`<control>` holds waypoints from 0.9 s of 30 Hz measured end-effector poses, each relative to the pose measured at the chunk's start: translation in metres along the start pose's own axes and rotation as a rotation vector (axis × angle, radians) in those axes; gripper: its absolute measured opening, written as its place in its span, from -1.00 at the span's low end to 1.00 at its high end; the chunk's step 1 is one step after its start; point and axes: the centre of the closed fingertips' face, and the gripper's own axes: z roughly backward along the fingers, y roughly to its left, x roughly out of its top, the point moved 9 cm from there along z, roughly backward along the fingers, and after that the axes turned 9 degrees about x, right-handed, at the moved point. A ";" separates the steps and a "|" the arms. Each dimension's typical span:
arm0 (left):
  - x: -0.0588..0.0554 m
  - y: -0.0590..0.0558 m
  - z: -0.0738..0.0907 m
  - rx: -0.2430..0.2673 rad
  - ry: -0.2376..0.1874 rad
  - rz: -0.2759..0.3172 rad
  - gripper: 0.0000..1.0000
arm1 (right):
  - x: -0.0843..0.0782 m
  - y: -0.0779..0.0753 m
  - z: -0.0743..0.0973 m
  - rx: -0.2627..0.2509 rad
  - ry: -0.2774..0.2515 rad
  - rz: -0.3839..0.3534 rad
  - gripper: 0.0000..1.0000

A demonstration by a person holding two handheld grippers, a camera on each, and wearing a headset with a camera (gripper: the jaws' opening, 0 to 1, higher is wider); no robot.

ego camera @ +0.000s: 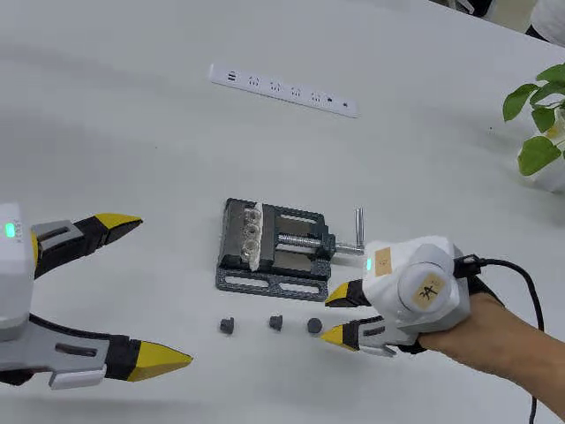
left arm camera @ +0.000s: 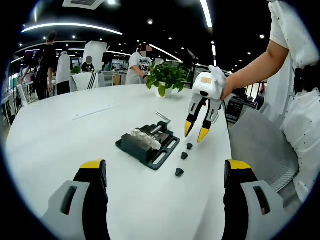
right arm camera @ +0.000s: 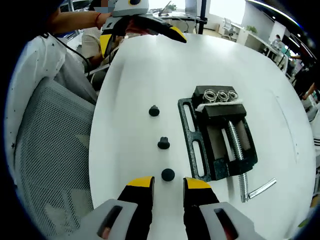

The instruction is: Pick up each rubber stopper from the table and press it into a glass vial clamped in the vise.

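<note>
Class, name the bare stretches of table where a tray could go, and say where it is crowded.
Free: the broad stretch between the power strip and the vise, and beyond the strip. Crowded: in front of the vise, where three stoppers lie beside the right tongs.

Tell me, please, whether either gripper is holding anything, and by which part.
Nothing is held: both the left gripper and the right gripper are open, the right's tips near a rubber stopper.
</note>
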 end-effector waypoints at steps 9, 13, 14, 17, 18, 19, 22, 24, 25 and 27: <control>-0.002 0.002 0.000 0.006 -0.011 0.019 0.94 | 0.006 0.000 -0.007 0.014 0.061 0.075 -0.71; -0.001 0.002 0.000 0.006 -0.015 0.022 0.94 | 0.006 -0.001 -0.010 0.017 0.091 0.102 -0.72; -0.001 0.002 0.000 0.006 -0.017 0.021 0.94 | 0.006 -0.001 -0.010 0.018 0.094 0.103 -0.72; -0.001 0.002 0.000 0.007 -0.021 0.025 0.93 | 0.007 0.000 -0.009 0.025 0.097 0.106 -0.74; 0.000 0.002 0.000 0.007 -0.022 0.027 0.93 | 0.006 0.000 -0.011 0.027 0.101 0.109 -0.74; 0.000 0.002 0.000 0.007 -0.022 0.027 0.93 | 0.006 0.000 -0.012 0.029 0.105 0.113 -0.75; 0.000 0.001 0.000 0.006 -0.024 0.029 0.93 | 0.009 0.001 -0.011 0.033 0.116 0.126 -0.77; 0.000 0.001 -0.001 0.006 -0.025 0.031 0.92 | 0.008 0.000 -0.012 0.035 0.122 0.131 -0.78; 0.000 0.001 -0.001 0.006 -0.025 0.032 0.92 | 0.007 -0.001 -0.013 0.034 0.124 0.133 -0.78; 0.000 0.001 -0.001 0.006 -0.025 0.034 0.92 | 0.007 -0.001 -0.013 0.035 0.127 0.137 -0.80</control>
